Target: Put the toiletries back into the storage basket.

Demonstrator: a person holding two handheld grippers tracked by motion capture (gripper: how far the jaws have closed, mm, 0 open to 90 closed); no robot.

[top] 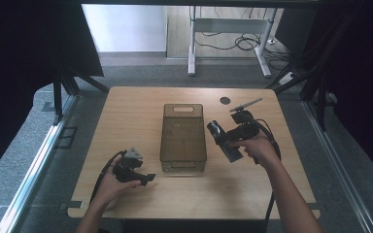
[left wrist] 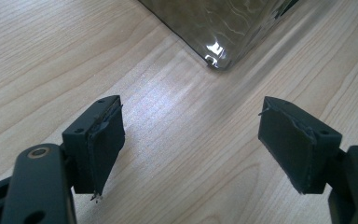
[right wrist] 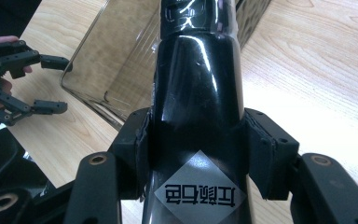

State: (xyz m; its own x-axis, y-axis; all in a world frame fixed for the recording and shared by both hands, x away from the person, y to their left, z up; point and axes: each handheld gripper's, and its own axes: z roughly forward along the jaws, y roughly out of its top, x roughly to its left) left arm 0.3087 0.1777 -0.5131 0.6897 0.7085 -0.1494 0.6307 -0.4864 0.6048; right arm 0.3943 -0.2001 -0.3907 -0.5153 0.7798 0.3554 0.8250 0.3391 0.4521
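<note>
A clear smoky plastic bin [top: 183, 138] stands in the middle of the wooden table [top: 126, 111]. Just right of the bin, my right gripper [top: 229, 141] is shut on a glossy black bottle [top: 223, 141], held lying tilted with its cap end toward the bin. In the right gripper view both jaws press the black bottle [right wrist: 196, 116] at its lower body, above a diamond label with characters. My left gripper [top: 148, 178] rests low at the bin's near left corner, open, nothing between its pads [left wrist: 100, 144]. The bin's corner [left wrist: 219, 42] lies just ahead of it.
A small dark round spot [top: 225, 100] marks the table near its far edge. Beyond the table stand a white desk frame [top: 228, 29] and loose cables on the floor. Dark curtains hang on both sides.
</note>
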